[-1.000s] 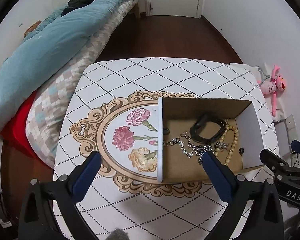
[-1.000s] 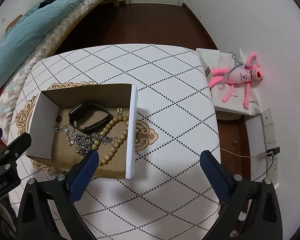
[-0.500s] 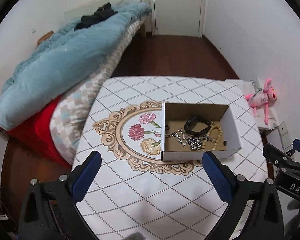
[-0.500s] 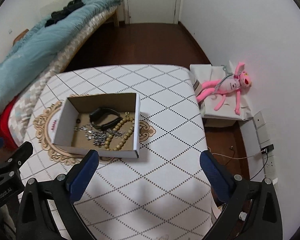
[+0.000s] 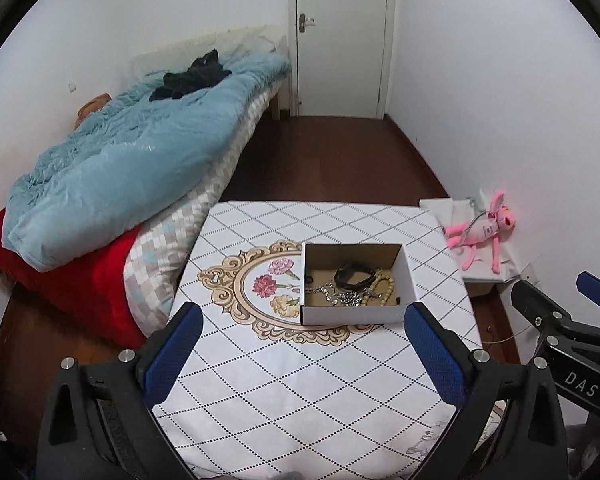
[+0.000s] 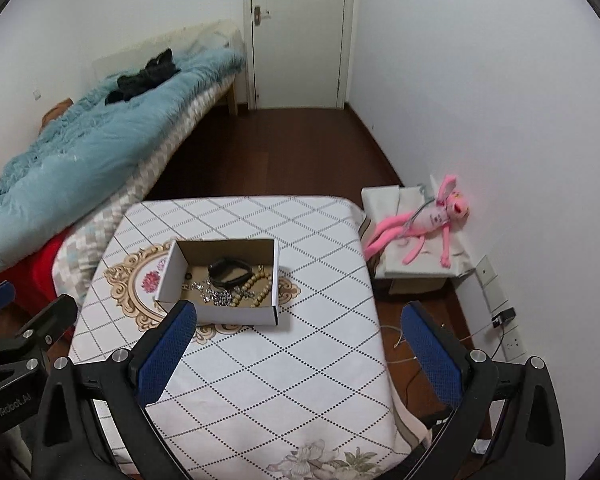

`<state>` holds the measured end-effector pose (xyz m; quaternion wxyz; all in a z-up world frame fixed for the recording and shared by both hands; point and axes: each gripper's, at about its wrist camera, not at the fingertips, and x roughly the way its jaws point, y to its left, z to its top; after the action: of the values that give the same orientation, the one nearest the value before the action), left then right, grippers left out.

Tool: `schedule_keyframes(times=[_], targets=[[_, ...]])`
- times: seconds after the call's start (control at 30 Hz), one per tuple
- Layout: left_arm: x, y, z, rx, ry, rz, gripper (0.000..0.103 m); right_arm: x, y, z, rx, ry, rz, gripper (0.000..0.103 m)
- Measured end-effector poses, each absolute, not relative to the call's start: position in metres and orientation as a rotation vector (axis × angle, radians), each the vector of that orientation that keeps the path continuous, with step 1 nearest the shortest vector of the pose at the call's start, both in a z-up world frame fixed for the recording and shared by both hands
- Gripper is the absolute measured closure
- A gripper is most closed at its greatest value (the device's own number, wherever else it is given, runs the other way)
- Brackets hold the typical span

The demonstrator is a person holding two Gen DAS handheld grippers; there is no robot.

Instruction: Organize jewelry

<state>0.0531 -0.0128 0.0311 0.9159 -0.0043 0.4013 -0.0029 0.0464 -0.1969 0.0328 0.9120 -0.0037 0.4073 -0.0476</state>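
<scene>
Left gripper (image 5: 304, 344) and right gripper (image 6: 300, 340) above the table (image 6: 260, 380), jaws wide and empty, open box (image 5: 356, 316) holding a black band (image 5: 354, 274), beads (image 5: 384, 288), perhaps a silver chain (image 5: 340, 296).

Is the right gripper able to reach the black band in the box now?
Probably yes. The right gripper is open and empty, the box has no lid, and the black band lies on top, uncovered.
</scene>
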Motion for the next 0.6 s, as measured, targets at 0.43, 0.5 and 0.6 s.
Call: schedule_keyframes(times=[0.43,0.5,0.6], targets=[[0.048,-0.016,0.043,-0.022,0.846,-0.007,0.0,0.017,-0.197,0.067,0.005,0.801,-0.096,0.0],[0.056,-0.018,0.04,-0.021,0.863,-0.004,0.0,0.022,-0.199,0.066,0.008,0.81,-0.099,0.0],[0.07,-0.02,0.034,-0.017,0.894,-0.002,0.0,0.033,-0.2,0.064,0.015,0.827,-0.101,0.0]])
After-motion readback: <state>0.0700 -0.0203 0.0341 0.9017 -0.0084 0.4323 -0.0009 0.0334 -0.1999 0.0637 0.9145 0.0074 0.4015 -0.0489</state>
